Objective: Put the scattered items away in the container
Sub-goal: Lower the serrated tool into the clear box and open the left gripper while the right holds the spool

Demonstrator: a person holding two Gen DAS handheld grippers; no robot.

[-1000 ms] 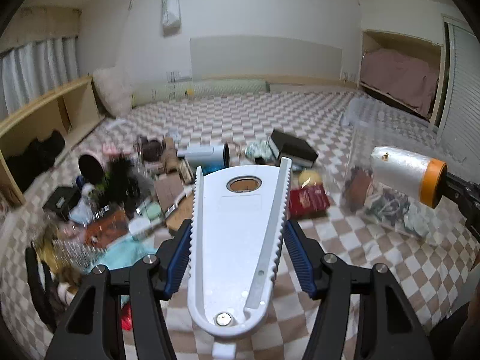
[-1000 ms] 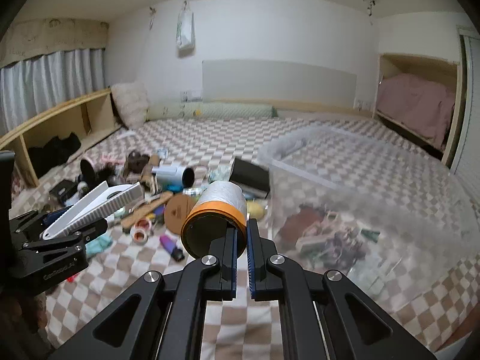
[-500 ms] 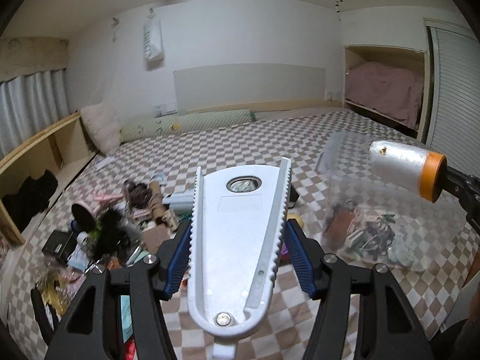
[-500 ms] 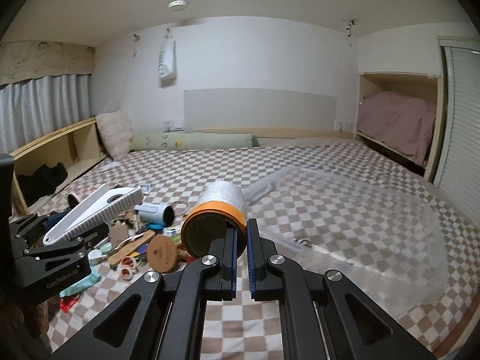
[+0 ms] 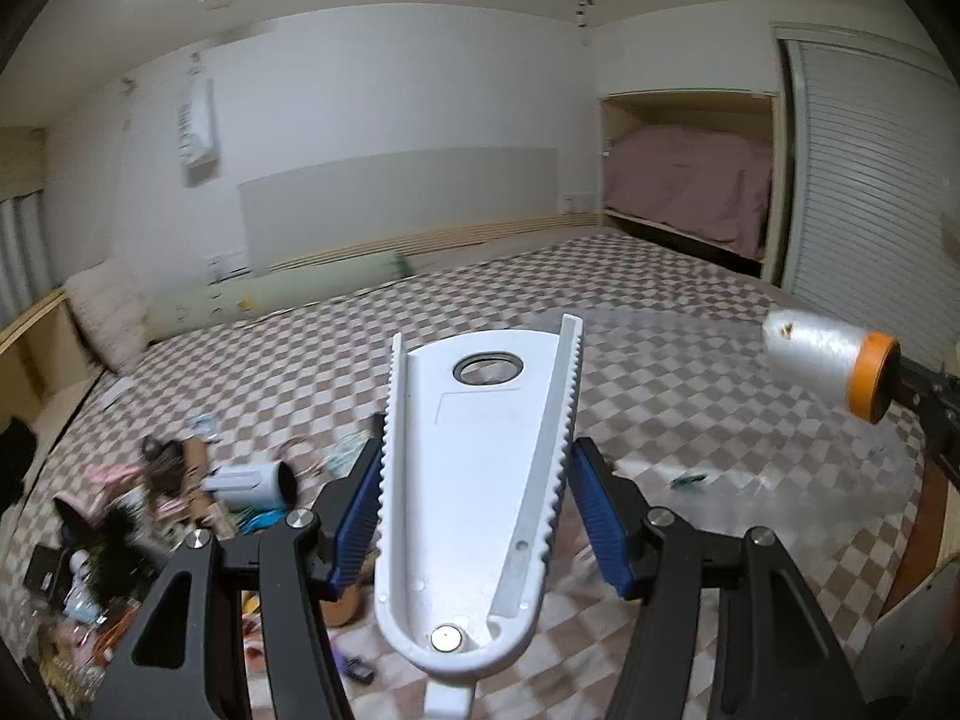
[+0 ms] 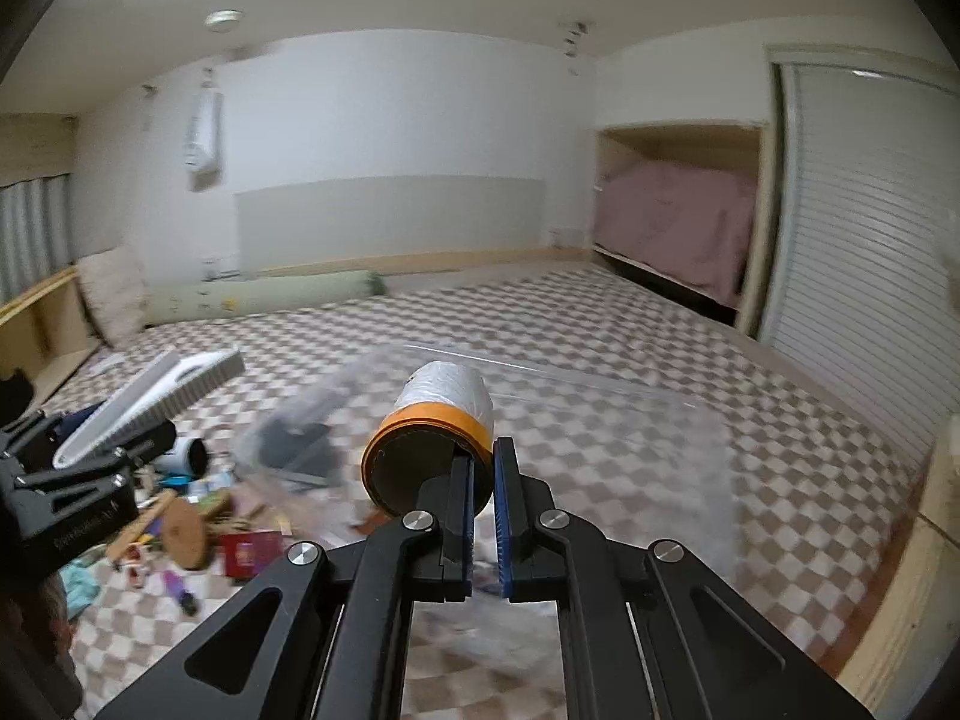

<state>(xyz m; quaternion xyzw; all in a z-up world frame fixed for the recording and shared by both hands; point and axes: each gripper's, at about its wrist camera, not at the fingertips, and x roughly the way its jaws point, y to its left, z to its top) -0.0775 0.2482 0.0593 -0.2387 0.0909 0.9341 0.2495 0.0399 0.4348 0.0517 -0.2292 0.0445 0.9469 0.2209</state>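
While both grippers hang over the bin [image 6: 600, 420], left gripper [image 5: 474, 504] clamps the stiff, light opener [image 5: 474, 480] at its toothed edges; right gripper [image 6: 483, 468] pinches the roll's [image 6: 438, 420] rim.

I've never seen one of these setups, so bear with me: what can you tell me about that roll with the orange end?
The roll is a cylinder wound in whitish, cloudy plastic film, with an orange band around its near end and a dark hollow core. The right gripper pinches its orange rim, so it hangs in the air, pointing away over the checkered floor. In the left view it juts in from the right, film end leading.
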